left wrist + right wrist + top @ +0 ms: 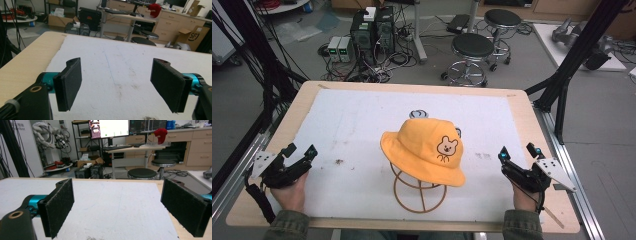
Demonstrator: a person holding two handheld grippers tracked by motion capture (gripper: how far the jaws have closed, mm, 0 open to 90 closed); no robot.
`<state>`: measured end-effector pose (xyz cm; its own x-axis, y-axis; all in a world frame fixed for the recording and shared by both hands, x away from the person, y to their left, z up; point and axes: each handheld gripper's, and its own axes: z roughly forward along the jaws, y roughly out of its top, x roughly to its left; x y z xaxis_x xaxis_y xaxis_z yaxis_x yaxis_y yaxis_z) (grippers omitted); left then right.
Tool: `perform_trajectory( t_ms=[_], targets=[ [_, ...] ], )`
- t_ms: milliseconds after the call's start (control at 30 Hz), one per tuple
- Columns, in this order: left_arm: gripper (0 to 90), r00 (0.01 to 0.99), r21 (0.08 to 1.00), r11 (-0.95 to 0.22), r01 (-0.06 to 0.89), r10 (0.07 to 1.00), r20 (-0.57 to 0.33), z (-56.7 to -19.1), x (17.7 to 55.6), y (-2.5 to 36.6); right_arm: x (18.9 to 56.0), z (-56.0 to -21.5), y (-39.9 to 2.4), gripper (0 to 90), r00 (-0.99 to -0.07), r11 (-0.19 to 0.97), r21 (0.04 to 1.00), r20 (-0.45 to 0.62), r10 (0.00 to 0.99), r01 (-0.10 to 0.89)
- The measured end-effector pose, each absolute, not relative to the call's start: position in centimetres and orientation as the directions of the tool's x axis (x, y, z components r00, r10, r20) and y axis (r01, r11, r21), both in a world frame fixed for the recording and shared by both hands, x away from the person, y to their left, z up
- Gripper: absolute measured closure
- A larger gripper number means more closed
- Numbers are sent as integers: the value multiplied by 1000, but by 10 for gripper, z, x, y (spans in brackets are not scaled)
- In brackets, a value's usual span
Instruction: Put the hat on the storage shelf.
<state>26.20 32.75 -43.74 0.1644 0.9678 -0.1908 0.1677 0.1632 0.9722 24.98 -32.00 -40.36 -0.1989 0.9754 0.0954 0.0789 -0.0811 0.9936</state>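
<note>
Your left hand-held gripper point(301, 153) sits at the near-left of the tabletop point(517, 102), jaws spread wide and holding nothing; in the left gripper view, your two black pads point(68, 83) stand well apart over bare white mat point(120, 62). Your right hand-held gripper point(518, 151) mirrors it at the near-right, jaws just as wide, nothing between them, and the right gripper view has its pads point(58, 206) framing open mat too. Neither one touches the hat. The one yellow bucket hat point(424, 150), with a small cartoon bear face on its side, is perched on one brown wire stand point(419, 192) at the middle of the mat, nearer your edge than the far edge, between your two grippers and well apart from both. So the count: two grippers, one hat, one stand, one mat. A small grey shape peeks out on the mat just behind the hat; you can't tell what it is from here. There is open mat on both sides of the hat, a broad stretch to the left with a little dark speck on it, and a narrower strip to the right. The stand's ring lies close to the near edge of the mat. Beyond the far edge, two black stools point(472, 47) stand on the floor.
</note>
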Motion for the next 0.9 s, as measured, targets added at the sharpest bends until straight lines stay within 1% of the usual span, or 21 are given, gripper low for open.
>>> perform_trajectory(
  t_ms=[133, 367, 467, 900],
  targets=[
    [254, 163, 972, 163, 168, 968, -190, -437, 262, 327, 252, -409, -321, 104, -202, -90, 992, 105, 974, 85],
    [255, 162, 972, 164, 167, 968, -191, -437, 262, 327, 255, -421, -322, 104, -188, -68, 990, 90, 978, 120],
    [255, 161, 972, 161, 170, 969, -189, -437, 261, 328, 256, -423, -322, 104, -202, -75, 988, 102, 974, 136],
    [254, 161, 971, 169, 170, 967, -197, -438, 261, 329, 256, -423, -322, 104, -209, -69, 989, 96, 973, 131]
  ],
)
